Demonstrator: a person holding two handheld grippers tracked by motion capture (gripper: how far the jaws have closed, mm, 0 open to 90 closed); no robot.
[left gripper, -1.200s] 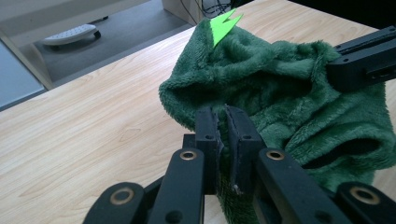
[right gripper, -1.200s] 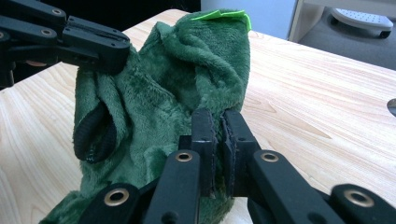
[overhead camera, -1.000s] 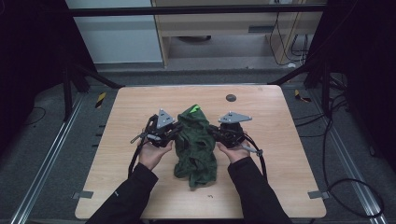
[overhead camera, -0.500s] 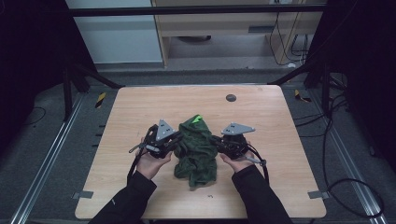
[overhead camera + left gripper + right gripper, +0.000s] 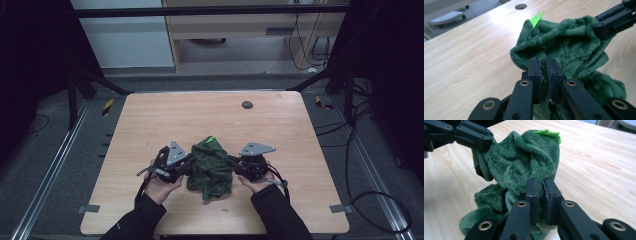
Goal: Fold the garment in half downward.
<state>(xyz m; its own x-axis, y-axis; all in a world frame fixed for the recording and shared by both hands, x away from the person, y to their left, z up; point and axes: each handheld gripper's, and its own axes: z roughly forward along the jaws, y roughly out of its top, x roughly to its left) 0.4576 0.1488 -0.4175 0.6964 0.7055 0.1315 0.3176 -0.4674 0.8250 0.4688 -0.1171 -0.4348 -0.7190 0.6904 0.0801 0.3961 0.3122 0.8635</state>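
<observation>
Both hands have drawn back toward my edge of the bench [image 5: 150,120] since a second ago, bringing the green cloth [image 5: 211,167] with them, so it now sits nearer the front edge. Around it the wood is bare apart from a round dark grommet hole [image 5: 247,105] well beyond the cloth and a small dark mark [image 5: 226,209] by the front edge; I see nothing standing between the two tools. My left hand-held gripper [image 5: 543,68] has its jaws pressed together on a fold at the cloth's left side, and my right hand-held gripper [image 5: 541,190] is pinching a fold on the opposite side. Between them the cloth bunches up, its lower part slumped on the bench. A bright green tag [image 5: 535,19] sticks up from the cloth's far edge; I can read no writing on it.
</observation>
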